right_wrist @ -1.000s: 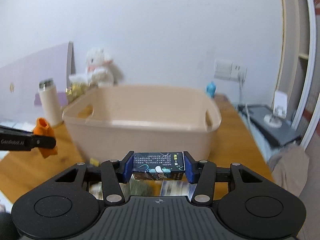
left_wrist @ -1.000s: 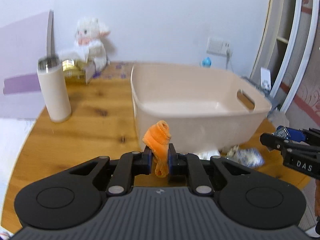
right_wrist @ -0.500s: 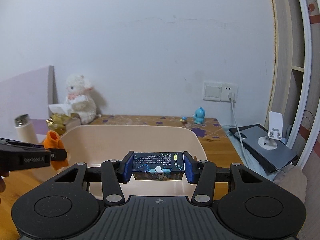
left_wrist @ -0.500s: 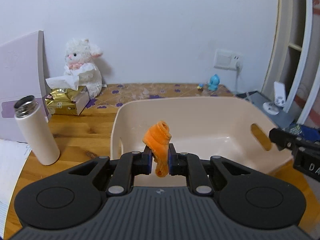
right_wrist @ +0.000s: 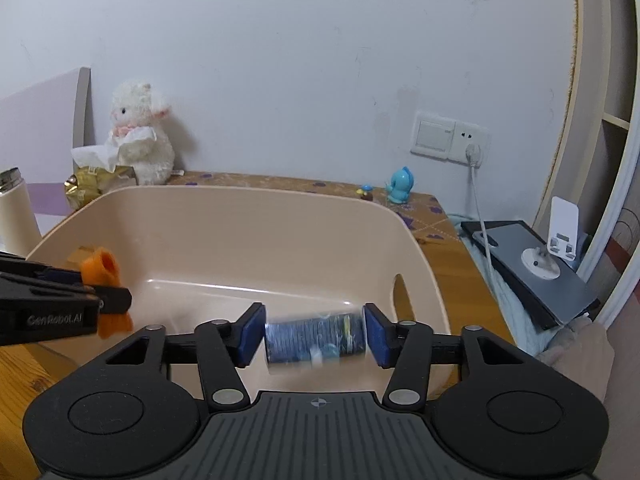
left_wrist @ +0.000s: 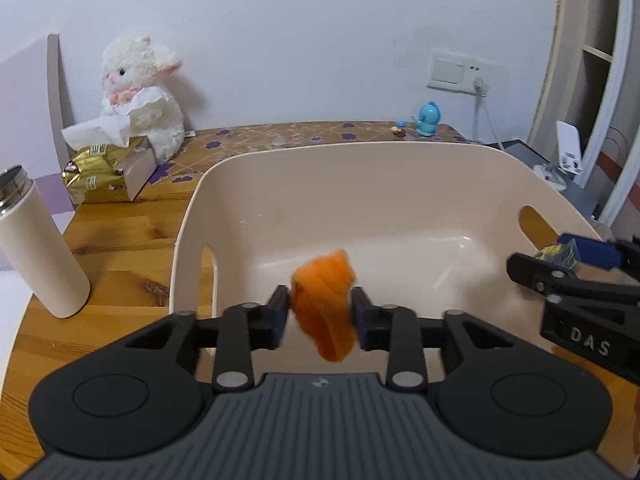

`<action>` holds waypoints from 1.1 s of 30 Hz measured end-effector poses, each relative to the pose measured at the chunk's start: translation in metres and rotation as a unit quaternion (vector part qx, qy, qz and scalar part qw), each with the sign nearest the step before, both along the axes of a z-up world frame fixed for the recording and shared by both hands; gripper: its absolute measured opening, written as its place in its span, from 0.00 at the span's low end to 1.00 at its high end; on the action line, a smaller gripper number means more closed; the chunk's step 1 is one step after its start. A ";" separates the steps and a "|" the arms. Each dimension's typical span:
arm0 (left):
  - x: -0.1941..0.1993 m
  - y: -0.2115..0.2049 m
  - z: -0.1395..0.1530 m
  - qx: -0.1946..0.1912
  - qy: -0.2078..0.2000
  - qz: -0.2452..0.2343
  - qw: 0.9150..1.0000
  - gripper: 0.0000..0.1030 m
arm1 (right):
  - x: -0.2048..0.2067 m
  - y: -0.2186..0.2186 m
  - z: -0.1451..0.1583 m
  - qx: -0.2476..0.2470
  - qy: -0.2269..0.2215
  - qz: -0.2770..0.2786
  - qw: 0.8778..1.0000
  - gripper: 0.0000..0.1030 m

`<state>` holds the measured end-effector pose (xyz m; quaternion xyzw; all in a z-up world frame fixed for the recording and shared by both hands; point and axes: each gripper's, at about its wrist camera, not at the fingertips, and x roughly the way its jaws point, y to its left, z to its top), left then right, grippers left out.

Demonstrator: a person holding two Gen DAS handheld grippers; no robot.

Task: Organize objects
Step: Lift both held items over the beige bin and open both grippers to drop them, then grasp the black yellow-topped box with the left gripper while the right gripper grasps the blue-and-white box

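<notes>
A beige plastic bin (left_wrist: 360,152) with cut-out handles stands on the wooden table. My left gripper (left_wrist: 320,316) hovers over its near left part, fingers spread. A crumpled orange piece (left_wrist: 324,292) sits blurred between the pads, loose from them. In the right wrist view my right gripper (right_wrist: 315,332) is over the near right of the bin (right_wrist: 240,192), open. A dark blue printed box (right_wrist: 316,340) is blurred between the pads with small gaps on both sides. Each gripper shows in the other's view: the right gripper (left_wrist: 560,264) and the left gripper (right_wrist: 100,292).
Left of the bin stand a white bottle (left_wrist: 36,248), a gold tissue box (left_wrist: 108,172) and a white plush lamb (left_wrist: 140,92). A blue figurine (left_wrist: 428,118) sits at the table's back. A dark tablet with a white stand (right_wrist: 536,256) lies to the right.
Both grippers rose and moved over the bin. Their jaws have now spread, and the orange piece and the blue box are blurred, slipping out of the pads.
</notes>
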<state>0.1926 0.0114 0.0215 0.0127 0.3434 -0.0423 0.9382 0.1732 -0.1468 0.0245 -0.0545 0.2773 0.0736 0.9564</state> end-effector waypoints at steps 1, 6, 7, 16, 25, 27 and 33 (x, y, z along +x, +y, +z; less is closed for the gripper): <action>-0.004 -0.002 0.004 0.006 -0.004 -0.001 1.000 0.60 | -0.003 -0.001 0.003 0.000 -0.006 0.000 1.000 0.66; -0.039 -0.002 0.022 0.029 -0.053 0.020 0.998 0.92 | -0.027 -0.017 0.019 0.019 -0.027 -0.006 0.999 0.77; -0.044 0.000 0.025 0.025 -0.050 0.019 0.998 0.92 | -0.033 -0.020 0.021 0.024 -0.028 -0.007 0.999 0.78; -0.091 0.016 0.025 0.003 -0.032 0.025 0.999 0.94 | -0.081 -0.042 0.022 0.023 -0.022 -0.008 0.999 0.91; -0.095 0.022 -0.023 -0.006 0.033 0.020 0.999 0.94 | -0.088 -0.050 -0.028 0.002 0.050 -0.014 0.999 0.91; -0.090 0.021 -0.034 -0.006 0.045 0.018 0.999 0.94 | -0.085 -0.052 -0.035 -0.001 0.061 -0.015 0.998 0.91; -0.079 0.021 -0.059 -0.014 0.073 0.020 0.997 0.94 | -0.077 -0.054 -0.048 0.010 0.079 -0.008 0.997 0.91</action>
